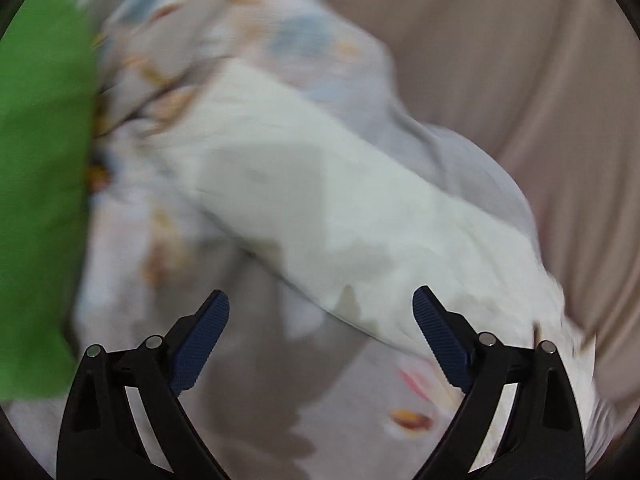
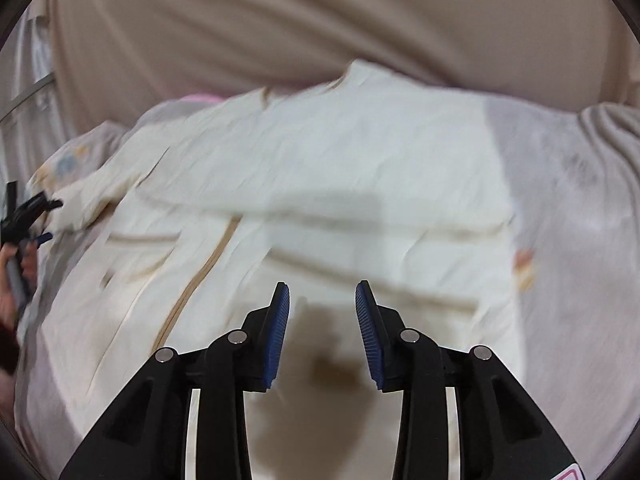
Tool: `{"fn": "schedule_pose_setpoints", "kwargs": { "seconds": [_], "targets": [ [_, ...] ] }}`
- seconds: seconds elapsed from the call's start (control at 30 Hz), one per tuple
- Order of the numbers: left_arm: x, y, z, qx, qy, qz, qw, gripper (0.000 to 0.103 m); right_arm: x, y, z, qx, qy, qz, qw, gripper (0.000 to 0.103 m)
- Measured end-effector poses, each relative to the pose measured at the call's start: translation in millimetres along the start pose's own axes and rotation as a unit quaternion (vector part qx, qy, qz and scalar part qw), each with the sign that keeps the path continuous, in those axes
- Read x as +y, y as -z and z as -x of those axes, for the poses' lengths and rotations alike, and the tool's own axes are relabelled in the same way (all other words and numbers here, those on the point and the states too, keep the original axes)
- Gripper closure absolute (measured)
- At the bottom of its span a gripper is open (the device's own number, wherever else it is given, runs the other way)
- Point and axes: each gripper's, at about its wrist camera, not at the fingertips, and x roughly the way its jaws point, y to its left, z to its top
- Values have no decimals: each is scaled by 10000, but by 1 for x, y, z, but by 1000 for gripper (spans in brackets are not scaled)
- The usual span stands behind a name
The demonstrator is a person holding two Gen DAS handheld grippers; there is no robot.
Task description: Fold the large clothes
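While the cream jacket [image 2: 304,184] lies spread flat on the floral bedsheet [image 2: 568,216], ready for folding, the left gripper [image 1: 320,300] hovers wide open and the right gripper [image 2: 322,292] half open, both holding nothing.

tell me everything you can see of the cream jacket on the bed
The cream jacket looks like thin, creased woven cloth with tan trim lines and a tan strip, perhaps a zip, running diagonally down its front. It lies spread mostly flat on a pale floral bedsheet, a sleeve stretched out to one side. Motion blur hides finer detail. Neither set of jaws touches it; both hang open above it.
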Motion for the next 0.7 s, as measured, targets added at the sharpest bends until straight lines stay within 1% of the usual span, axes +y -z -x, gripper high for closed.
{"fn": "schedule_pose_setpoints", "kwargs": {
  "seconds": [0.07,0.1,0.13,0.17,0.2,0.23,0.27,0.3,0.33,0.4,0.43,0.47,0.53,0.57,0.63,0.7],
  "targets": [
    [26,-19,-10,-71,-76,333,9994,14,10,21,-2,94,-12,70,9999,64],
    [34,-25,-15,-95,-80,461,9989,18,11,28,-3,96,-21,68,9999,62],
    [43,-33,-21,-72,31,582,9983,21,13,33,-4,65,0,37,10000,60],
    [47,-39,-30,28,167,699,9974,31,14,38,-2,0,34,-12,10000,59],
    [49,-44,-37,85,229,812,9964,39,12,38,-3,-32,32,-40,10000,58],
    [49,-48,-41,88,271,815,9963,47,13,40,-3,-78,57,-55,9999,58],
    [43,-49,-43,59,231,739,9970,68,12,43,-3,-114,83,-72,9999,57],
    [37,-52,-43,29,164,612,9980,83,12,50,-1,-151,106,-79,9998,57],
    [30,-56,-39,-26,148,474,9988,88,13,52,-1,-185,144,-50,9997,56],
    [0,-59,-18,-252,354,132,9990,95,17,52,0,-209,158,-19,9997,54],
    [-14,-59,-9,-352,467,-45,9983,96,18,52,0,-220,160,-22,9996,52],
    [-39,-57,7,-503,612,-315,9964,96,17,52,0,-221,117,-35,9997,51],
    [-87,-49,38,-789,901,-831,9893,96,16,52,-2,-226,65,-77,9997,50],
    [-117,-41,57,-933,1116,-1136,9828,96,17,52,-3,-232,51,-85,9997,50],
    [-173,-18,87,-1080,1592,-1647,9674,96,17,52,-3,-249,22,-103,9996,49],
    [-239,18,111,-1009,2134,-2199,9465,96,16,52,-2,-266,-20,-130,9996,48]
  ]
}}
